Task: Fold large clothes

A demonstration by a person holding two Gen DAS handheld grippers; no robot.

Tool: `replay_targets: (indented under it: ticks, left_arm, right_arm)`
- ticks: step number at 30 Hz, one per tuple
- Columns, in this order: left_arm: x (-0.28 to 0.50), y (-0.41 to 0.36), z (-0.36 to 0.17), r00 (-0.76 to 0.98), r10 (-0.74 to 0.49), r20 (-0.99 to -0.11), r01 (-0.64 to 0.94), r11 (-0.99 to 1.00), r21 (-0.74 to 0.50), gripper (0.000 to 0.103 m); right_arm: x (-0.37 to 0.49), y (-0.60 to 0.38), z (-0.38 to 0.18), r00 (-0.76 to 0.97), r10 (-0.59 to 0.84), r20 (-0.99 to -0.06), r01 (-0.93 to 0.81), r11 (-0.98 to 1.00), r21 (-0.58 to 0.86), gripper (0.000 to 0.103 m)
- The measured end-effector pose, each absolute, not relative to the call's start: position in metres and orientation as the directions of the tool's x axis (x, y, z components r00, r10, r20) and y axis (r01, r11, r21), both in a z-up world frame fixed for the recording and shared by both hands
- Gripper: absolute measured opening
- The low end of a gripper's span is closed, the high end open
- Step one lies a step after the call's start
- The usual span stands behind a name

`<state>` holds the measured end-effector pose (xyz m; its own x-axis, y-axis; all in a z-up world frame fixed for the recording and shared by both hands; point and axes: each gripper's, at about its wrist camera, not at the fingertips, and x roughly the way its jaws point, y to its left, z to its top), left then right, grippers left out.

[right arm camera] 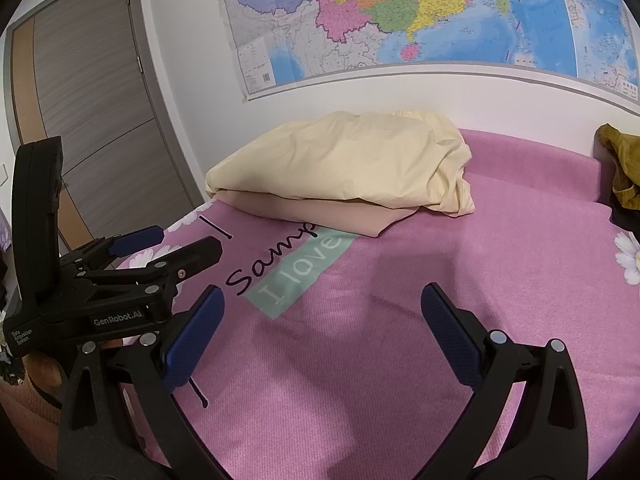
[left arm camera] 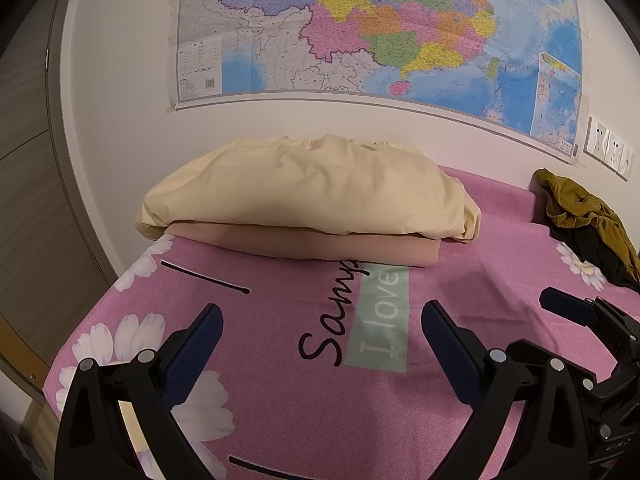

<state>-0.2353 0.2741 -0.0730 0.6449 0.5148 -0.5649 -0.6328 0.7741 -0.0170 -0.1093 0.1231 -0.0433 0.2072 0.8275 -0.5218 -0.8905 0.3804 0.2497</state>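
While both tools hang above a pink bed (left arm camera: 304, 408), each stands wide open and grips nothing. Seen from the left wrist, the left tool (left arm camera: 320, 322) spreads its blue-padded fingers (left arm camera: 200, 344) over the bed's printed lettering, and the right tool (left arm camera: 568, 304) enters the frame at 4 o'clock, one blue pad pointing toward 10 o'clock. From the right wrist, the right tool (right arm camera: 320, 308) has its fingers (right arm camera: 452, 332) just as far apart over bare pink cloth, with the left tool (right arm camera: 168, 240) at 9 o'clock, its two fingers parted and empty.

A folded cream garment (left arm camera: 304, 188) lies at 12 o'clock on the bed, close to the white wall, puffed and wrinkled along its top. It rests on a folded peach garment (left arm camera: 320, 250) whose flat edge shows beneath it toward the camera and partly covers the black script on the bed. In the right wrist view the same stack sits at 12 o'clock, cream piece (right arm camera: 340, 160) over peach piece (right arm camera: 348, 216), well apart from either tool.

At 3 o'clock a crumpled olive garment (left arm camera: 580, 208) lies in a heap with something dark, near the bed's far edge. A large map (left arm camera: 380, 28) fills the wall above. A grey door (right arm camera: 92, 92) stands at 10 o'clock in the right wrist view, and wall sockets (left arm camera: 610, 150) show at 2 o'clock in the left.
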Motion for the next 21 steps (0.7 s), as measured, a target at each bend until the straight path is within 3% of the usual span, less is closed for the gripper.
replay_targets:
  ticks: [21]
  left_arm:
    - [-0.2357,0.2688,-0.0727,0.647,0.517,-0.561,-0.628,0.778,-0.007,0.096]
  right_arm:
    - [-0.1109,0.1183,-0.0420,0.212,0.832,-0.512,-0.892,0.379,0.247,0.097]
